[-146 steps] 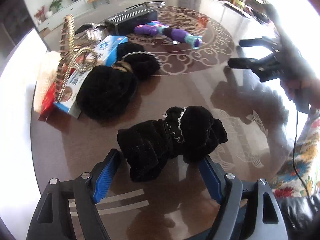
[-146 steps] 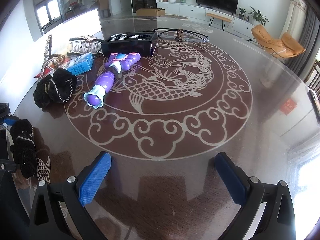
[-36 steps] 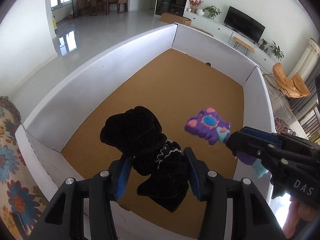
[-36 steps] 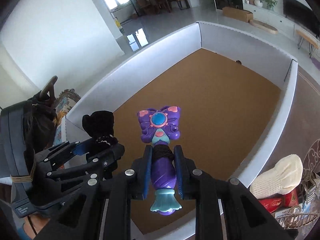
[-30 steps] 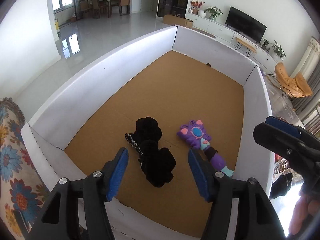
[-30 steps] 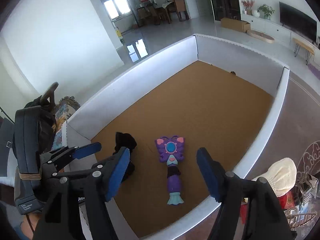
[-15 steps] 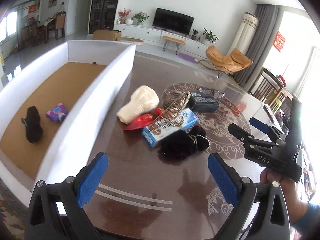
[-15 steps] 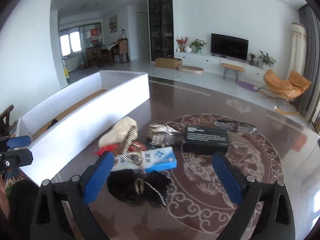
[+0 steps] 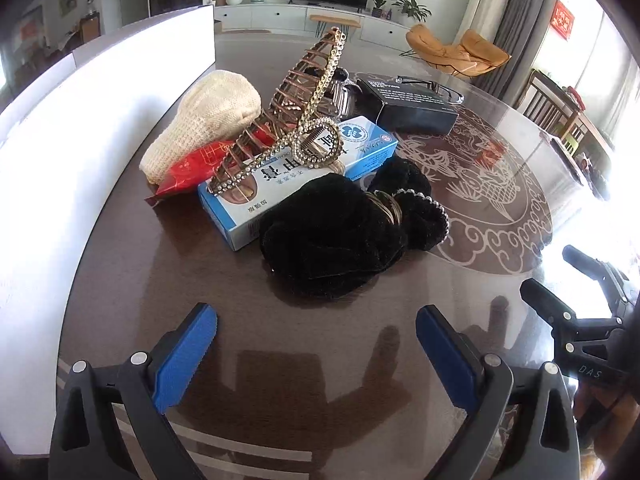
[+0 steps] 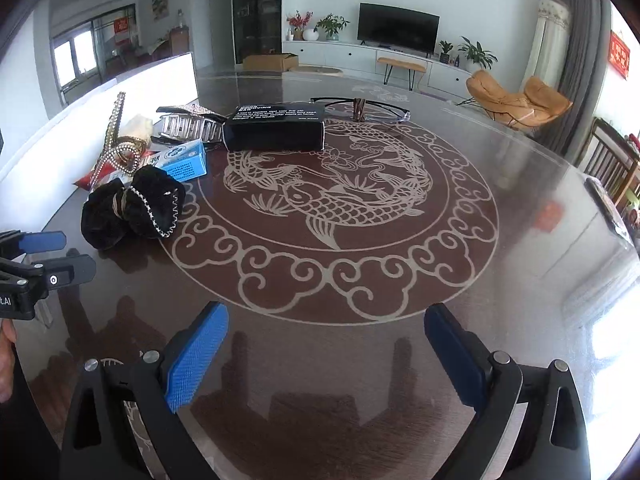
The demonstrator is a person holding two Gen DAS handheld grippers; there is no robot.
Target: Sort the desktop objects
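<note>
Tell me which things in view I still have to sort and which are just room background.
To sort, on the table:
black velvet scrunchie
blue and white box
gold rhinestone hair claw
cream knitted pouch
red packet
black box
glasses

Just background:
television
orange chair
potted plants

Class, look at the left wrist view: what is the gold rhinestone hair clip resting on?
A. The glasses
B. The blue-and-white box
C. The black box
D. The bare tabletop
B: the hair clip leans across the top of the blue-and-white box, beside the black scrunchie; the black box and glasses lie farther back.
</note>
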